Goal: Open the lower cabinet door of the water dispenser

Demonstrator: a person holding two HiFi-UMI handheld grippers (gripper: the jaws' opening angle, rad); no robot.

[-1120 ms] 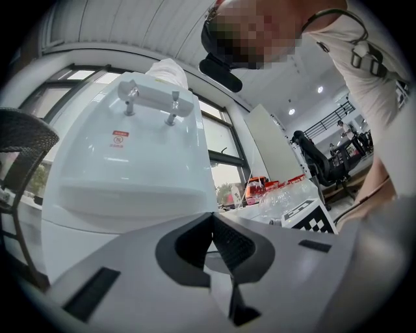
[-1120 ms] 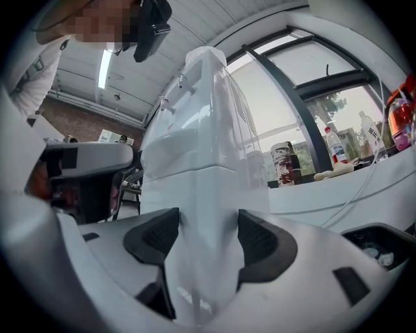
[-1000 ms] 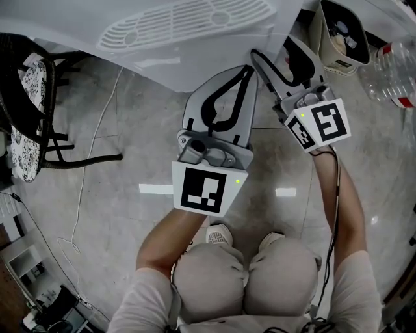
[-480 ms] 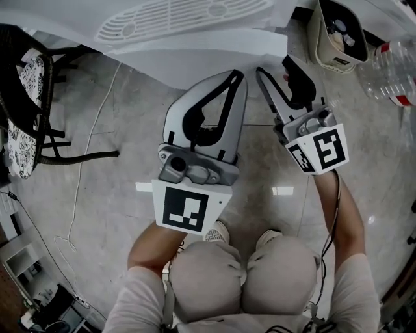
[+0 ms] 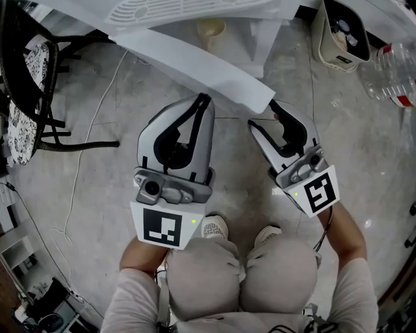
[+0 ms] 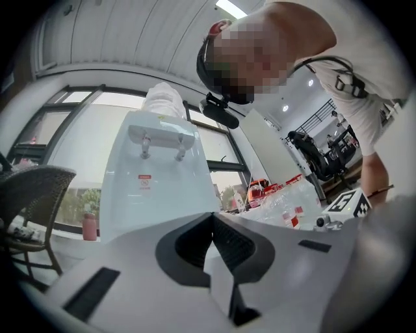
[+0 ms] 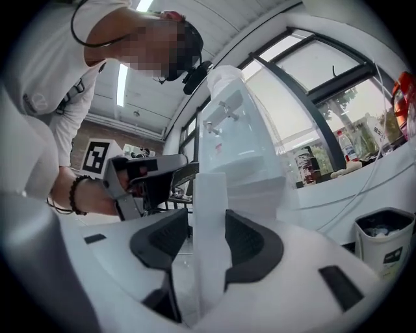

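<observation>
From above in the head view, the white water dispenser [image 5: 188, 10] has its lower cabinet door [image 5: 195, 65] swung out across the floor. The door's free end [image 5: 257, 101] lies between the tips of my right gripper [image 5: 263, 116]. In the right gripper view the door's edge [image 7: 211, 195] stands upright between the closing jaws of that gripper [image 7: 207, 221]; one pad is at it, and a thin gap shows at the other. My left gripper [image 5: 203, 99] hangs to the door's left, shut and empty, and its tips meet [image 6: 211, 218] before the dispenser [image 6: 159, 188].
A beige cup [image 5: 211, 29] sits inside the opened cabinet. A black chair [image 5: 26, 97] stands at the left, a beige bin [image 5: 341, 32] and clear water bottles [image 5: 390, 65] at the right. A thin cable [image 5: 84, 162] trails over the tiled floor.
The cabinet door has swung out from the dispenser, following my right gripper back towards the person. My left gripper has drawn back and leftward too.
</observation>
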